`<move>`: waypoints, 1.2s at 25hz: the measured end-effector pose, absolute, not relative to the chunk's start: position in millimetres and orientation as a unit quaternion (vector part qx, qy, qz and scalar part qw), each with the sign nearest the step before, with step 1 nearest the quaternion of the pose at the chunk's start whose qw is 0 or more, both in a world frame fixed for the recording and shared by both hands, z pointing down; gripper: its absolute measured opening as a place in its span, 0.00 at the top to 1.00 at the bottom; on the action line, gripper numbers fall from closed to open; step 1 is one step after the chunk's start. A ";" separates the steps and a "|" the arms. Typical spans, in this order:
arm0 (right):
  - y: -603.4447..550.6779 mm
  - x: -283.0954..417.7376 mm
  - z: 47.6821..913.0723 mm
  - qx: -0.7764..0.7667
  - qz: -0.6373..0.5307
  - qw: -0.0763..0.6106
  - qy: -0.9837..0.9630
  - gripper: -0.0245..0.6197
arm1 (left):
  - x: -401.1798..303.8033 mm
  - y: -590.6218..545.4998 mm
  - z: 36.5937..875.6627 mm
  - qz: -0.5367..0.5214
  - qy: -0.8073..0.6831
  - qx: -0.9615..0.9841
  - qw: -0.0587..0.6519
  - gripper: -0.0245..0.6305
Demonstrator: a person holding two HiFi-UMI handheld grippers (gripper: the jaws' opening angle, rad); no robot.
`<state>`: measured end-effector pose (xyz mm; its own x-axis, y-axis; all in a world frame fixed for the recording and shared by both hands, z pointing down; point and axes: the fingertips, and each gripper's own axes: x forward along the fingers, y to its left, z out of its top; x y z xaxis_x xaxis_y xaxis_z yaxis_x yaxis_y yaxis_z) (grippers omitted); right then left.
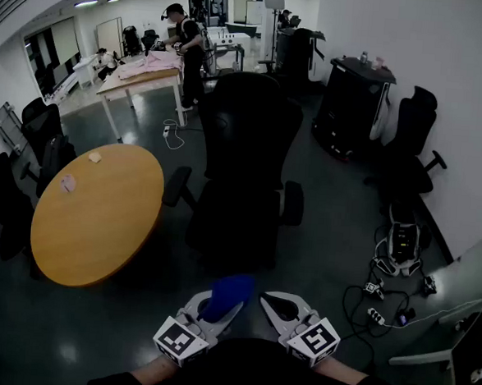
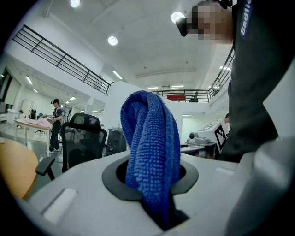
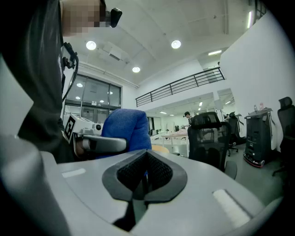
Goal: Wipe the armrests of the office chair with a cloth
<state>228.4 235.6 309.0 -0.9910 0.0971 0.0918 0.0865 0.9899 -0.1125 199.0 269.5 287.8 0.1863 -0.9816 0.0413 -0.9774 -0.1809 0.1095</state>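
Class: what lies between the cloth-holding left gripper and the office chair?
Only bare dark floor, seen in the head view, separates the left gripper, shut on the blue cloth, from the office chair.

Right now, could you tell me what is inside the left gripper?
A blue cloth is clamped in the left gripper, bunched upright above it. The cloth's pinched lower end is hidden inside the gripper.

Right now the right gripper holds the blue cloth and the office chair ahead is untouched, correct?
No: the left gripper holds the blue cloth, per the left gripper view; the right gripper is shut on nothing. The office chair ahead is untouched.
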 end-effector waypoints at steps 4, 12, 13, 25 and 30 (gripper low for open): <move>232.7 229.0 310.1 -0.047 0.054 0.048 -0.996 0.96 | 199.2 266.6 289.7 -0.018 -0.638 0.768 0.054 0.80; 232.6 232.2 312.9 -0.050 0.066 0.043 -0.996 0.96 | 201.4 266.1 293.3 -0.019 -0.638 0.768 0.056 0.80; 233.4 232.8 312.6 -0.053 0.073 0.040 -0.995 0.96 | 201.9 266.2 293.8 -0.019 -0.638 0.768 0.057 0.80; 212.6 247.9 334.2 -0.055 0.113 0.050 -0.991 0.95 | 217.5 242.9 313.0 -0.016 -0.638 0.764 0.096 0.80; 189.2 264.8 332.7 -0.050 0.121 0.037 -0.991 0.95 | 232.2 221.3 314.8 -0.008 -0.640 0.763 0.093 0.80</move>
<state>264.8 189.2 332.7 -0.9921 0.1090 0.0614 0.0910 0.9655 -0.2439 232.2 221.3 314.8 0.1816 -0.9775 0.1071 -0.9745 -0.1642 0.1531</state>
